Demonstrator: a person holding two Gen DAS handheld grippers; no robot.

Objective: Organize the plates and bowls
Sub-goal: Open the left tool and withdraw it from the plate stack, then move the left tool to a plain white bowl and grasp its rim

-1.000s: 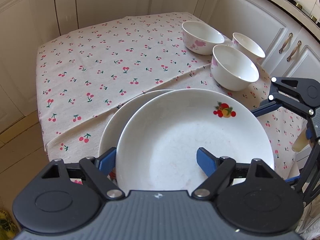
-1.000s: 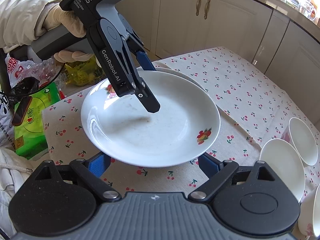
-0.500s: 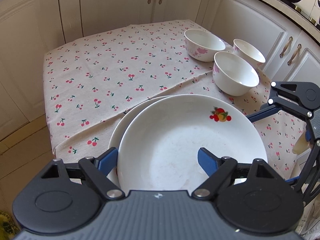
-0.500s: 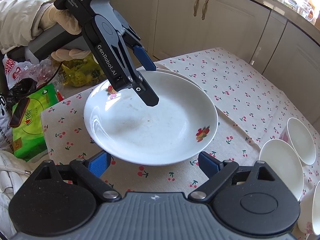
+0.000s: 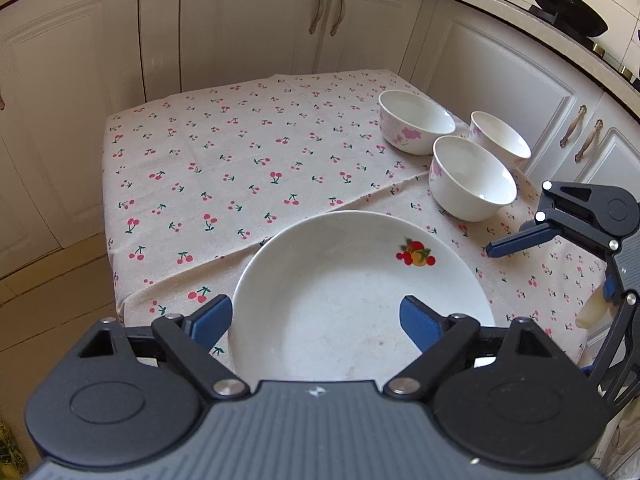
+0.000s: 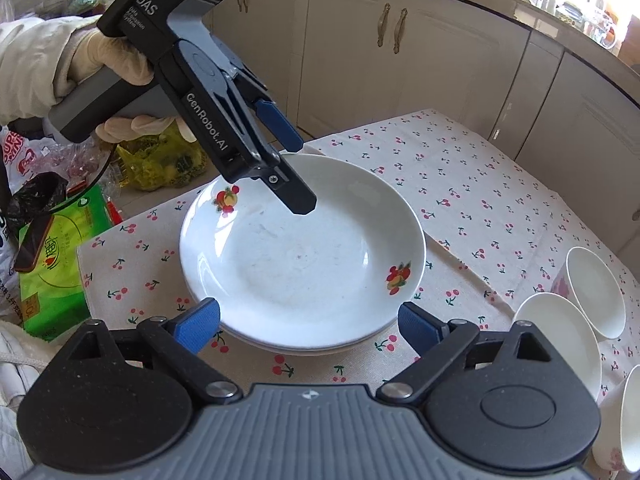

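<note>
A white plate with fruit prints (image 6: 304, 256) lies on a second white plate, whose rim (image 6: 304, 350) shows beneath it, at the near corner of the cherry-print tablecloth (image 5: 240, 168). My left gripper (image 6: 296, 168) hangs just above the far rim, one finger over the dish and one beyond it. Its jaws are opening and the pads touch nothing. My right gripper (image 6: 308, 326) sits low at the near rim, its jaws opening wide with neither pad on the stack. Three white bowls with pink flowers (image 5: 416, 120) (image 5: 500, 140) (image 5: 472, 176) stand apart at the table's right side.
White cabinets surround the table closely. Left of the table in the right wrist view are a green packet (image 6: 52, 264), plastic bags (image 6: 160, 160) and a gloved hand (image 6: 120, 64) on the left gripper. A black wok (image 5: 568, 12) sits on the counter at the back right.
The top plate, held tilted in the left gripper, has come down flat onto the lower plate. The left gripper has let go and drawn up and back. The right gripper's jaws have widened.
</note>
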